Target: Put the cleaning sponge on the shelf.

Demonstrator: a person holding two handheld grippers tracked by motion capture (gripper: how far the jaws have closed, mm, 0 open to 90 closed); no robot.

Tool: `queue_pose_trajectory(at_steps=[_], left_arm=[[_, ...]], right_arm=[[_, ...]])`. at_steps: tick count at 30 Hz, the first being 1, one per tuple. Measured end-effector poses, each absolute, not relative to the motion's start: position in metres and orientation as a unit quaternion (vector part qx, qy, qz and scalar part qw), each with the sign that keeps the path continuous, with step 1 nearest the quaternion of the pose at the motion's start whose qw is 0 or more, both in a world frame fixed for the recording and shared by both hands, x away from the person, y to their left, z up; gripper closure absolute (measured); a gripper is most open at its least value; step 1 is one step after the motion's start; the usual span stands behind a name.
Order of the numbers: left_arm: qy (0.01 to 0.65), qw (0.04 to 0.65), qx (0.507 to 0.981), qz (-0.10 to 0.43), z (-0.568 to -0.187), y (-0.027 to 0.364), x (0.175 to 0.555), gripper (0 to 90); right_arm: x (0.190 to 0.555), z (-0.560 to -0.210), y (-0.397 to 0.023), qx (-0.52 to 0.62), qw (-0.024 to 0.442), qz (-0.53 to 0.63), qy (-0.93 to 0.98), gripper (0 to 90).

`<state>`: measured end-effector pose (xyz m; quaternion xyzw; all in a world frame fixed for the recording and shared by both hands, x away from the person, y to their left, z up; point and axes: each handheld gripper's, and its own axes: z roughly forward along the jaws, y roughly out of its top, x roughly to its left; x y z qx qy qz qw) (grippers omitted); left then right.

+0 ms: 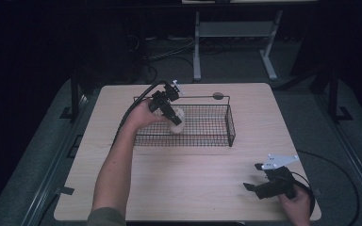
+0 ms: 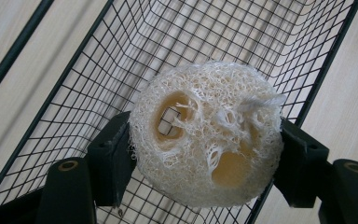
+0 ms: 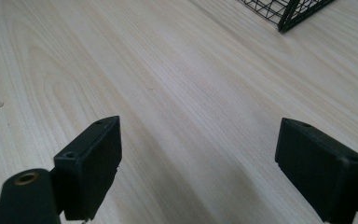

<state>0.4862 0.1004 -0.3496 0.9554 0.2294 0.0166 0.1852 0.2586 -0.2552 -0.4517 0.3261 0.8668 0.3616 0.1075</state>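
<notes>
A pale, fibrous loofah sponge (image 2: 207, 133) with several holes sits clamped between the two black jaws of my left gripper (image 2: 205, 154). In the high view that gripper (image 1: 173, 117) holds the loofah sponge (image 1: 176, 120) over the left part of a black wire basket (image 1: 207, 141), inside its rim. Mesh of the wire basket (image 2: 242, 32) spreads behind the sponge. My right gripper (image 1: 250, 187) rests low at the table's front right, held by a hand. Its jaws stand wide apart over bare wood in the right gripper view, and my right gripper (image 3: 198, 161) holds nothing.
The light wooden table (image 1: 184, 183) has bare room in front of the basket. A small dark round object (image 1: 218, 95) lies behind the basket's far rim. A basket corner (image 3: 286, 11) shows at the top of the right gripper view. Dark floor and a metal stand lie beyond the table.
</notes>
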Motion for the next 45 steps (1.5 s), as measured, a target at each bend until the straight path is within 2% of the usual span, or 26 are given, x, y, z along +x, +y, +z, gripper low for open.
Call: queue_pose_trajectory(at_steps=[45], left_arm=[[0.244,0.155,0.957,-0.014,-0.383,0.085,0.501,29.2]], right_arm=[[0.258,-0.451,-0.255,0.321,0.111,0.365,0.867,14.2]])
